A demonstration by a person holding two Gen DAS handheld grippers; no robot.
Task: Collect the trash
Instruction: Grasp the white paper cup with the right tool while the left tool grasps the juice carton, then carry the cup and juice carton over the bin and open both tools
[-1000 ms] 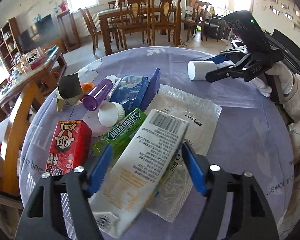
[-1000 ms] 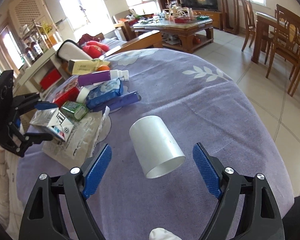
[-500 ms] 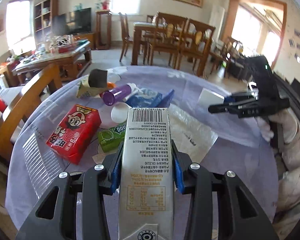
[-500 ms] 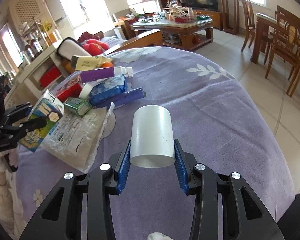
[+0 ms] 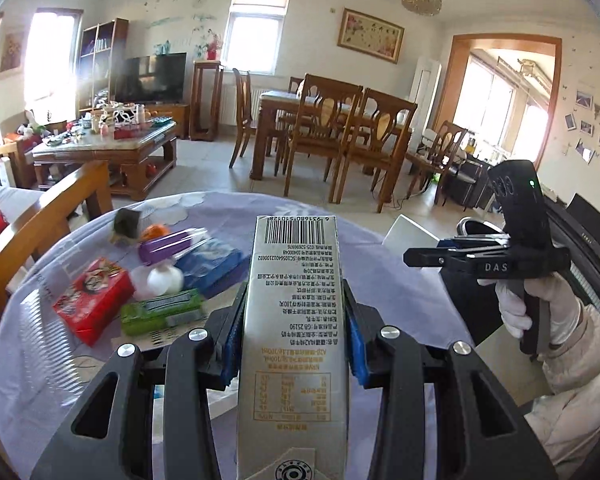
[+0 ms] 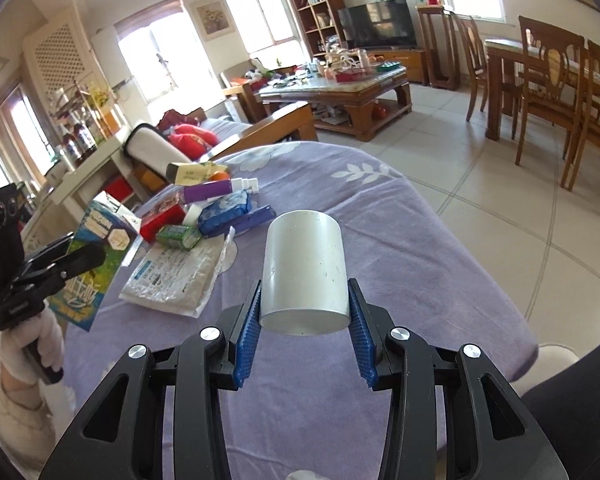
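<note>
Nearest in the left wrist view, the left gripper [image 5: 294, 344] is clamped on a drink carton [image 5: 296, 320], its blue pads pressing the two narrow sides about halfway up, barcode end pointing away. The carton is clear of the table [image 5: 40, 360] and looks empty and light. Its card walls would dent under a hard squeeze, so a hold across the stiffer folded edges, as here, seems sound.

In the right wrist view the right gripper [image 6: 304, 332] is closed on a white paper cup [image 6: 304, 264], pads on opposite sides near the open rim, which faces the camera. The cup is also lifted off the purple cloth. It should weigh almost nothing, but its thin wall is easily crushed and fairly smooth. A light grip close to the rolled rim, its stiffest part, suits it best.

Further off on the left of the table lies the remaining litter: a clear plastic bag [image 6: 176, 276], limp and slippery, best pinched at an edge; a green gum pack [image 5: 162, 312] and a red box [image 5: 92, 298], both small and rigid; then a blue tissue pack [image 6: 226, 208], soft, and a purple bottle [image 6: 208, 191], round and likely to roll.
</note>
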